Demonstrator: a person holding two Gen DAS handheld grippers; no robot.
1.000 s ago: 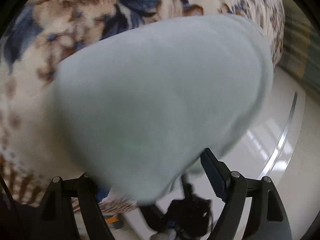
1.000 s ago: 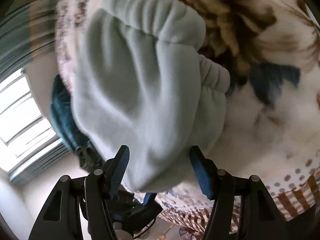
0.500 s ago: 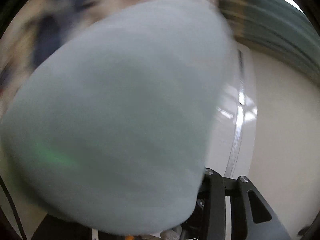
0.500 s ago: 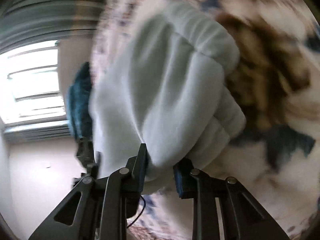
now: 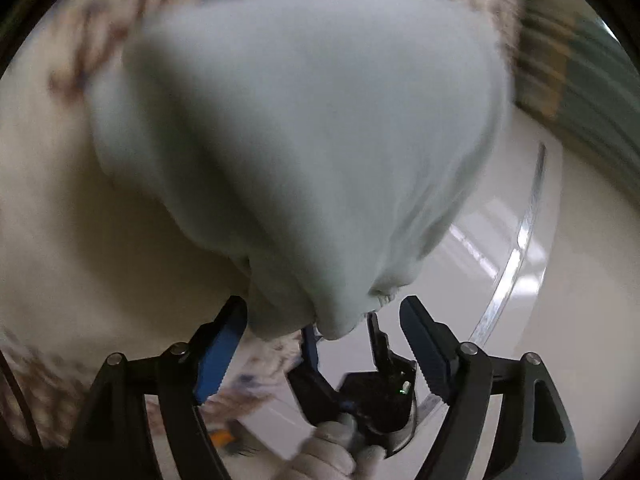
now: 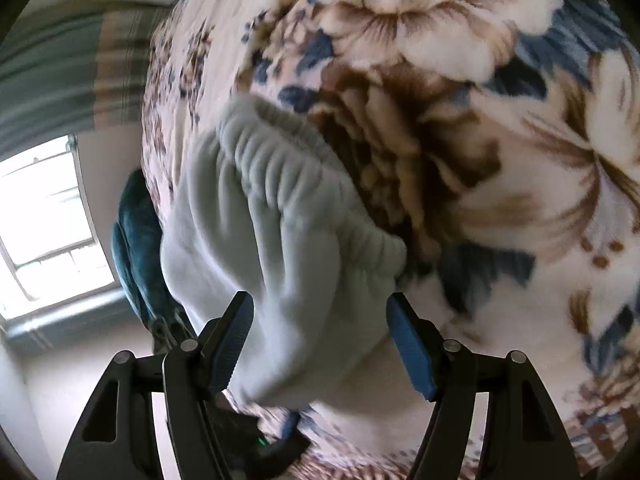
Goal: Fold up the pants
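The pants point(image 5: 312, 140) are pale mint-green fleece, lying on a floral blanket point(image 6: 500, 140). In the left wrist view a plain end of them fills the middle, its lower tip hanging between the fingers of my open left gripper point(image 5: 322, 348). In the right wrist view the pants point(image 6: 288, 264) show their gathered elastic waistband point(image 6: 280, 160), and my right gripper point(image 6: 320, 344) is open with the fabric lying between its blue pads, not pinched. The other gripper point(image 5: 368, 384) shows below the pants in the left wrist view.
The blanket point(image 5: 80, 240) covers the bed. A white glossy surface point(image 5: 500, 280) and striped curtain point(image 5: 580, 80) lie to the right in the left wrist view. A teal cushion or chair point(image 6: 136, 260), a bright window point(image 6: 40, 220) and curtain point(image 6: 60, 80) sit left in the right wrist view.
Both grippers were shut on the pants half a second ago and have opened. The fabric has dropped and now lies loose between the fingers.
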